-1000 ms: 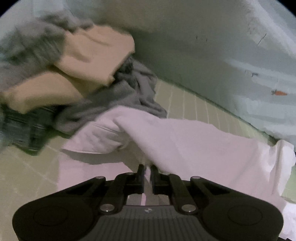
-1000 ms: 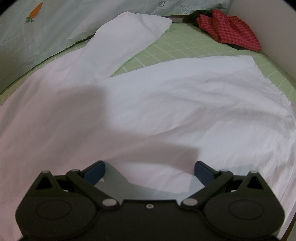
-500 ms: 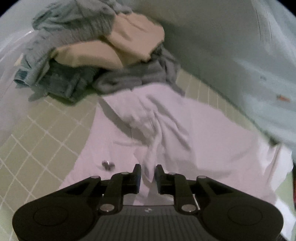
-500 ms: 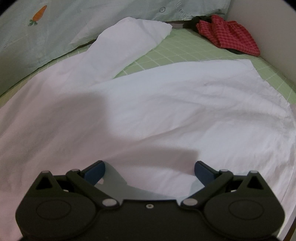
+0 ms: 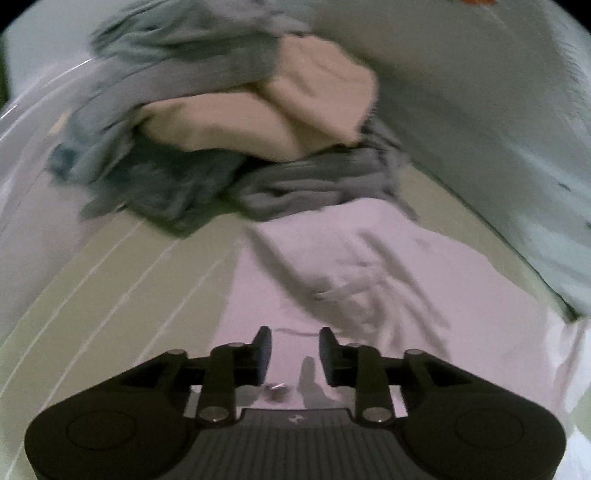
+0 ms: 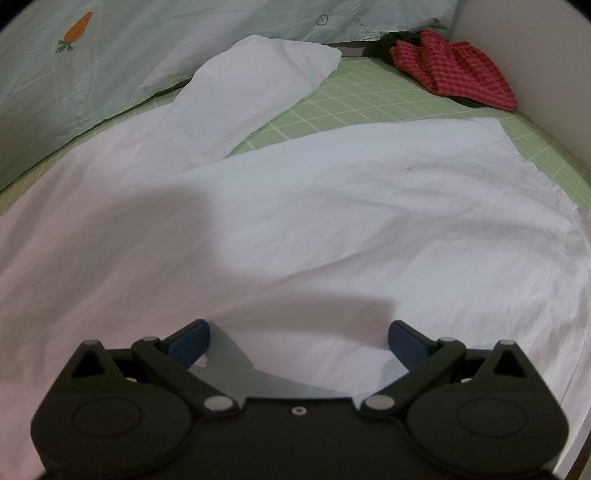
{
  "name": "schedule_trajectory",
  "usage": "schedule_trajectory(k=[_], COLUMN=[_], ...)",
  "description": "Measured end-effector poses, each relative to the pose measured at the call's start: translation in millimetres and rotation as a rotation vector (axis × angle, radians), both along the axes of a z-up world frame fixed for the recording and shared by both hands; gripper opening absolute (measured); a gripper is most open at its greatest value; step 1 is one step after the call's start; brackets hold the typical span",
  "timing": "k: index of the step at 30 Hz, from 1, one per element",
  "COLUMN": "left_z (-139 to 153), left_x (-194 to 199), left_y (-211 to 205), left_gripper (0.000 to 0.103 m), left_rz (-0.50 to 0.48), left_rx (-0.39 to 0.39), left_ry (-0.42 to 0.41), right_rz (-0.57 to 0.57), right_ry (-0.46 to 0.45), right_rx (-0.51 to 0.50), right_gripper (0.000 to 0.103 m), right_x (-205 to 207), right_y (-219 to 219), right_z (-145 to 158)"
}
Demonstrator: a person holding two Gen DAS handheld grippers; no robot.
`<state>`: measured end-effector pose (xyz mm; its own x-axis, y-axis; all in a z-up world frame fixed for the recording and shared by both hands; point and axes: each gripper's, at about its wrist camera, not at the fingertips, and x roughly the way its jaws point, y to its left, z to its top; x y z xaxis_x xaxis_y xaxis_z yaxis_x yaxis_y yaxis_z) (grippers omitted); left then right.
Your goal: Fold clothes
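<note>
While spread across the green sheet (image 6: 388, 99), lies mostly flat: white shirt (image 6: 332, 206), one sleeve (image 6: 255, 92) angled up toward the pillow (image 6: 184, 29), the other end bunched in wrinkles (image 5: 354, 273) just below the pile (image 5: 229, 122) of grey, tan and blue clothes. Touching or merely near that pile, cannot tell through the blur.

Left gripper (image 5: 294, 354): jaws partly apart, having just been opening, nothing pinched between the pads, bare white cloth showing in the gap. Right gripper (image 6: 299, 339): spread wide, hovering low over the shirt body, gripping nothing.

Likely step: cloth let go on the left, next grab not yet begun.

Risks from here:
- Wrinkled end left as is, then folded over: lumpy, crooked fold.
- Closing the left jaws on the crumpled patch: more than one layer caught, whole end dragged instead of a single edge.
- Reaching toward the upper edge: grey garment (image 5: 314, 184) from the pile snagged along with the shirt.
- Small metal bit (image 5: 275, 390), perhaps a button or snap, right beneath the left jaws: pads slipping on it or catching it.
- Lifting on one side only: shirt sliding over the sheet, flat part rumpled.
- Red checked garment (image 6: 454, 66) well apart at the far corner, no hazard.
</note>
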<state>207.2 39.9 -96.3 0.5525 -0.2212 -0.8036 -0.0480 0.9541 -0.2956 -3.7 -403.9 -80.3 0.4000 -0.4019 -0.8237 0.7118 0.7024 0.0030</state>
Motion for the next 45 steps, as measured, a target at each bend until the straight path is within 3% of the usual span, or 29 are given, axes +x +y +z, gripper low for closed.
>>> schedule_trajectory(k=[4, 11, 13, 20, 23, 24, 25, 27, 30, 34, 36, 41, 44, 45], left_z=[2.1, 1.2, -1.1, -18.9, -21.6, -23.1, -23.4, -23.8, -19.3, 4.3, 17.6, 29.5, 15.9, 10.1], left_x=[3.7, 12.3, 16.0, 29.2, 29.7, 32.0, 33.1, 34.8, 36.0, 26.1, 22.3, 21.3, 21.1, 20.7], left_y=[-20.8, -45.6, -50.4, -68.0, -72.8, -73.2, -72.7, -71.0, -64.4, -42.8, -22.9, 4.9, 2.5, 7.5], left_gripper=[0.042, 0.046, 0.053, 0.054, 0.052, 0.047, 0.034, 0.018, 0.012, 0.008, 0.005, 0.005, 0.006, 0.006], left_rz=[-0.075, -0.142, -0.153, -0.169, -0.171, -0.167, -0.168, -0.157, -0.158, -0.129, -0.096, -0.052, -0.056, -0.049], left_rx=[-0.016, 0.038, 0.043, 0.065, 0.076, 0.075, 0.067, 0.073, 0.089, 0.178, 0.183, 0.125, 0.128, 0.097], left_ry=[-0.041, -0.076, -0.073, -0.037, -0.052, -0.056, -0.059, -0.056, -0.054, -0.088, -0.102, -0.064, -0.018, 0.012], right_rz=[-0.001, -0.001, -0.001, 0.001, 0.002, 0.002, 0.003, 0.003, 0.002, 0.001, 0.002, 0.002, -0.001, -0.001], right_ry=[0.002, -0.002, -0.004, -0.008, -0.009, -0.010, -0.011, -0.012, -0.014, -0.017, -0.019, -0.025, -0.027, -0.027], right_rx=[0.002, -0.002, -0.004, -0.008, -0.008, -0.009, -0.009, -0.010, -0.013, -0.016, -0.018, -0.024, -0.025, -0.026], right_gripper=[0.103, 0.103, 0.103, 0.103, 0.103, 0.103, 0.103, 0.103, 0.103, 0.103, 0.103, 0.103, 0.103, 0.103], right_x=[0.2, -0.1, -0.3, -0.2, -0.5, -0.4, -0.3, 0.2, 1.1, 1.9, 1.9, 2.1, 2.3, 2.4], right_y=[0.2, 0.5, 0.5, 0.3, 0.1, 0.1, -0.1, 0.1, 1.0, 2.6, 2.7, 3.8, 4.6, 4.9], right_z=[0.7, -0.7, -1.3, -2.0, -1.5, -1.5, -1.4, -1.5, -1.7, -2.4, -2.6, -3.0, -2.9, -2.8])
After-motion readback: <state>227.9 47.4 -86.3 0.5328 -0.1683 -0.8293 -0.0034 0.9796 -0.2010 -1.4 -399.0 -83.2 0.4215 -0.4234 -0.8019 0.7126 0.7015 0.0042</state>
